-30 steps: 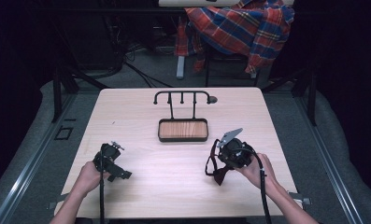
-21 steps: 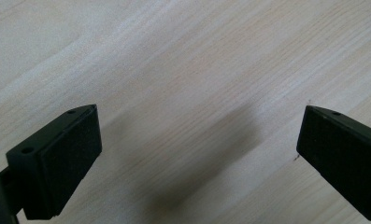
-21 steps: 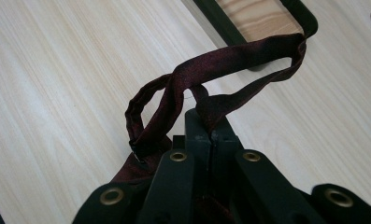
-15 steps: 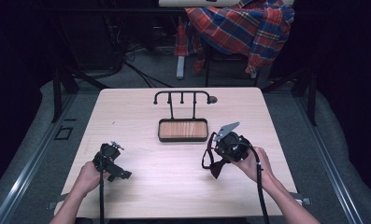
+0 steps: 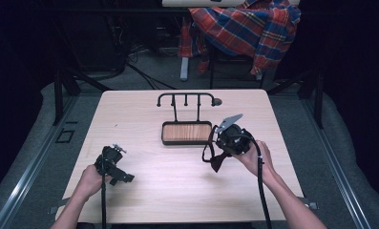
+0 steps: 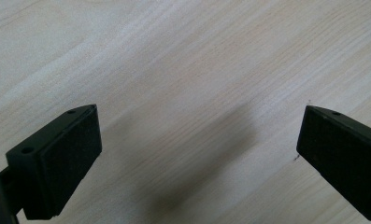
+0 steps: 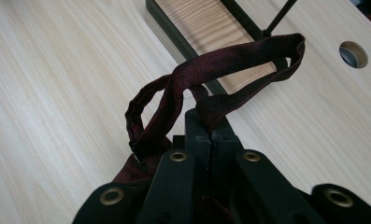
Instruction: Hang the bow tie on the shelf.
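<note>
A dark red bow tie with its neck strap [image 7: 211, 70] hangs from my right gripper [image 7: 210, 122], whose jaws are shut on the strap. In the high view the bow tie [image 5: 215, 160] dangles just above the table, below the right gripper [image 5: 231, 139], close to the right end of the wooden tray [image 5: 186, 133]. A black hook rack [image 5: 186, 98] rises from that tray. My left gripper [image 5: 111, 164] rests low at the table's left front. Its jaws stand wide open over bare wood, with the gripper's midpoint [image 6: 197, 149] above the tabletop and nothing between them.
The light wooden table [image 5: 144, 114] has a round hole [image 7: 353, 53] near the rack's right end. A plaid cloth [image 5: 247, 28] drapes over a chair behind the table. Cables lie on the floor beyond the far edge.
My right gripper has moved left and a little forward with the bow tie, closer to the tray. The left gripper has stayed put.
</note>
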{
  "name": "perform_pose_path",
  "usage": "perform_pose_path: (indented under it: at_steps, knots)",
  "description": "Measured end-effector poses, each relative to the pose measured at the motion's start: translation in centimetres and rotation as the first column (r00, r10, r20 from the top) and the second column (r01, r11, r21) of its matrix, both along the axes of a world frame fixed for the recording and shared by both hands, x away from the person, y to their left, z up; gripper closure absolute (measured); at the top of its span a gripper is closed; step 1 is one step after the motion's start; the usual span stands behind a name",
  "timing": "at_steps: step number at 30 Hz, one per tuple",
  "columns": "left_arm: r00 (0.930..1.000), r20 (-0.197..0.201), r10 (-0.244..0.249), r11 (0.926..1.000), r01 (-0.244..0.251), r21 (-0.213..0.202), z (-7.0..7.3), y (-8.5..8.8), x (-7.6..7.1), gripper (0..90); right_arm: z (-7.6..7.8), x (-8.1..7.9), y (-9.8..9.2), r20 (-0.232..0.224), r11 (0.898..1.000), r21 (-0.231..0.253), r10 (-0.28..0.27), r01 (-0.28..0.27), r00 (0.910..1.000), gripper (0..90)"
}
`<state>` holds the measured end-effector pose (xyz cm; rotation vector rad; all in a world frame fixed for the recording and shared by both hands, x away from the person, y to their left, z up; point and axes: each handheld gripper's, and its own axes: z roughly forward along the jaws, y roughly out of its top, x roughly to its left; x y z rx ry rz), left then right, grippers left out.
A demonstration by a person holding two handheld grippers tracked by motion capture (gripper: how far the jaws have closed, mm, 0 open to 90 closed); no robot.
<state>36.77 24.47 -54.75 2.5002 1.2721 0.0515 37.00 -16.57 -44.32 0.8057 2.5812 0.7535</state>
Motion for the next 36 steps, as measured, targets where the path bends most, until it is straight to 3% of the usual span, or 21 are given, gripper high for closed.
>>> perform_pose_path:
  at_steps: [15,36]
  knots:
    - [1.0000,-0.001,0.003,1.0000,-0.003,-0.004,0.0,0.0,0.0,0.1,1.3,1.7,1.0,0.023,1.000,0.008,-0.007,0.006,0.9997,88.9]
    - [1.0000,0.000,-0.002,1.0000,0.002,0.000,0.0,0.0,0.0,0.1,2.9,2.8,1.2,0.053,0.999,0.002,-0.034,0.034,0.9980,88.9]
